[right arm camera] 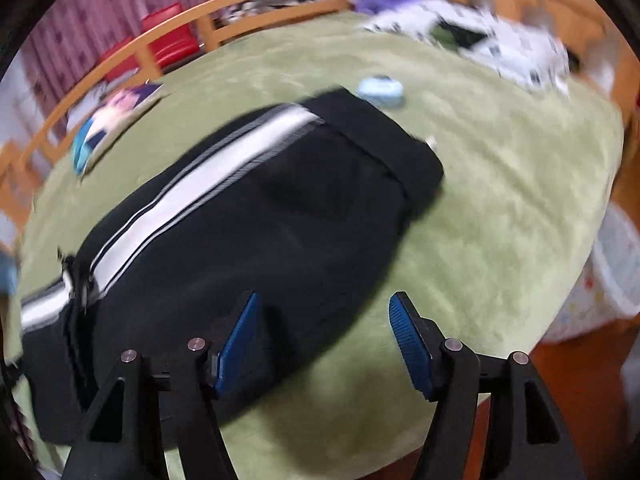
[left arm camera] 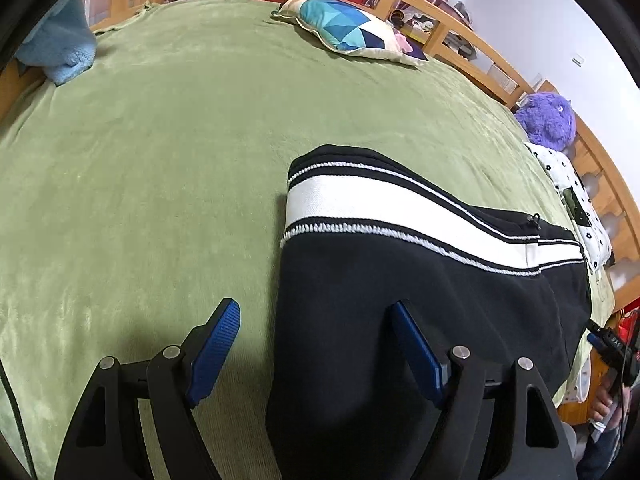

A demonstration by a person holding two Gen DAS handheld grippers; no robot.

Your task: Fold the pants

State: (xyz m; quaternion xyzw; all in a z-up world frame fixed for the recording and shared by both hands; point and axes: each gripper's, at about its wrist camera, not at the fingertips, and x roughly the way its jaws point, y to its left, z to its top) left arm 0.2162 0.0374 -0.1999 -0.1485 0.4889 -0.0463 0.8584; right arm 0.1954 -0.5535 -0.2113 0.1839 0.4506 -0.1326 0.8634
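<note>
Black pants (left arm camera: pixel 400 288) with a white side stripe lie folded flat on the green blanket (left arm camera: pixel 160 160). My left gripper (left arm camera: pixel 314 320) is open above the pants' left folded edge, one finger over blanket, one over black cloth. In the right wrist view, which is blurred, the pants (right arm camera: pixel 248 216) stretch from the waistband at upper right to lower left. My right gripper (right arm camera: pixel 324 312) is open above their near edge and holds nothing.
A blue-patterned pillow (left arm camera: pixel 348 28) and light blue towel (left arm camera: pixel 60 52) lie at the far side. A purple plush toy (left arm camera: pixel 548 120) and spotted cloth (left arm camera: pixel 576 200) sit at the right. A wooden rail (left arm camera: pixel 460 28) rings the bed. A small light blue object (right arm camera: pixel 380 90) lies beyond the waistband.
</note>
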